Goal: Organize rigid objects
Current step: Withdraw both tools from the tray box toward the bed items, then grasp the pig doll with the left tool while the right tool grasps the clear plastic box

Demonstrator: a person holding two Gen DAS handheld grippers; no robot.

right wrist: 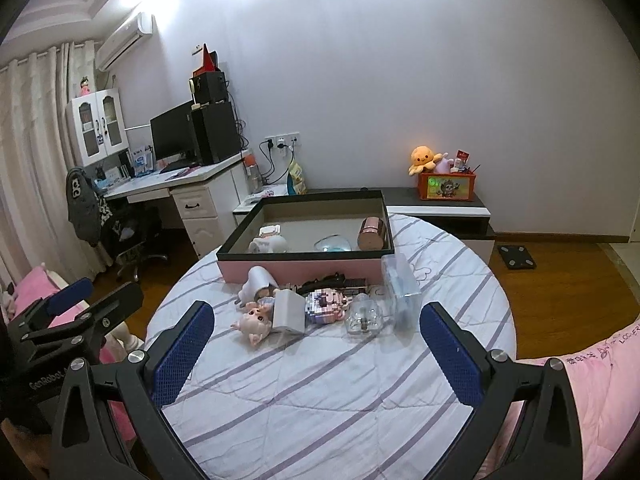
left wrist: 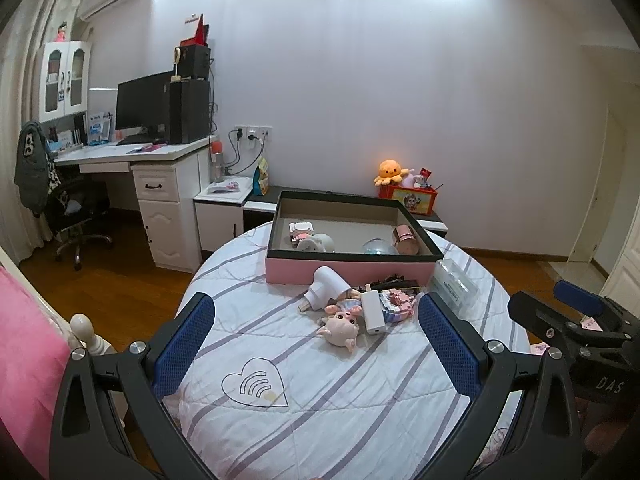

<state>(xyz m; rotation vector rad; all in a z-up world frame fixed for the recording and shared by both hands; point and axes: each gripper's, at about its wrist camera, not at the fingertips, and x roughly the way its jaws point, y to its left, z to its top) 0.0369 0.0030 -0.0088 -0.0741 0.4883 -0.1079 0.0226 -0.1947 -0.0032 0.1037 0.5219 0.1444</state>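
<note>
**Toys heaped before the pink box, both grippers spread and empty**

Left wrist view: the left gripper [left wrist: 316, 344] fills the lower frame, its blue-padded fingers [left wrist: 184, 344] standing wide apart with nothing between them, above a bed [left wrist: 320, 400] covered in white cloth with purple stripes. At centre frame sits a pink storage box [left wrist: 352, 270] with a dark rim. Inside it lie a small pink block model [left wrist: 301, 230], a white figurine [left wrist: 316, 243], a clear dome [left wrist: 378, 247] and a rose-gold cylinder [left wrist: 406, 240]. Just below the box's front wall is a loose pile: a white nightlight-like plug device [left wrist: 326, 284], a big-headed pink doll [left wrist: 340, 326], a white rectangular adapter [left wrist: 373, 312], a pink brick-built toy [left wrist: 396, 303], dark hair clips [left wrist: 390, 280] and, to the right, a clear plastic case [left wrist: 456, 284]. The right gripper [left wrist: 568, 312] shows at the right edge; from here I cannot tell how its jaws stand.

Right wrist view: the right gripper [right wrist: 316, 344] occupies the lower frame, its fingers [right wrist: 452, 352] parted wide and empty. The same pile lies at centre, touching the box [right wrist: 304, 270]: doll [right wrist: 256, 322], adapter [right wrist: 289, 312], brick toy [right wrist: 326, 304], a clear glass bottle [right wrist: 362, 314] and the case [right wrist: 402, 288]. The left gripper [right wrist: 76, 308] sits at the left edge.
</note>
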